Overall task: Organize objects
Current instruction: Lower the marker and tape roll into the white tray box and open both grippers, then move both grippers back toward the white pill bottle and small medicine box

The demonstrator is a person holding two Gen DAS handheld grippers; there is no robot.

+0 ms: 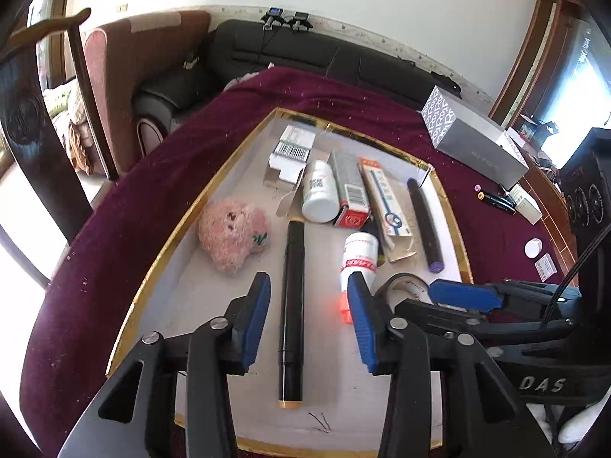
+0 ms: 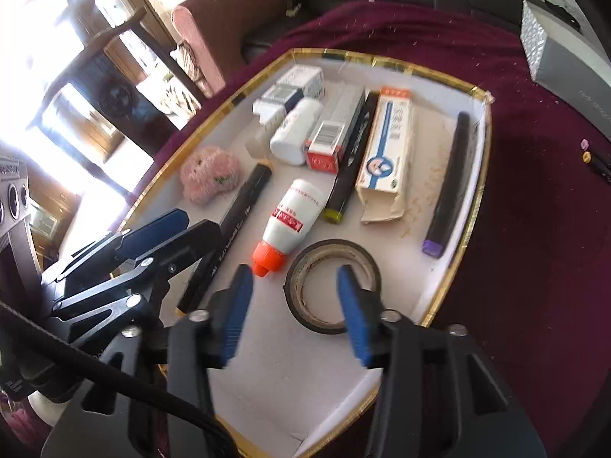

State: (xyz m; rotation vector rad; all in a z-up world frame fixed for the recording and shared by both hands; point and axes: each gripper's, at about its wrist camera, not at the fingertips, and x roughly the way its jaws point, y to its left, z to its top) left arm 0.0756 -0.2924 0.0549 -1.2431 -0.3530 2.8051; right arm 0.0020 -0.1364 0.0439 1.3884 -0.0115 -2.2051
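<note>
A gold-rimmed white tray lies on a maroon cloth and holds several items. My left gripper is open above a long black marker that lies between its fingers. My right gripper is open and hovers over a roll of dark tape; its right finger is over the roll's hole. A white glue bottle with an orange cap lies between the marker and the tape. The right gripper also shows in the left wrist view.
The tray also holds a pink plush toy, a white bottle, a red-ended box, a pen box, a purple-ended marker, a yellow-ended marker. A grey box, small markers and a white lid lie on the cloth.
</note>
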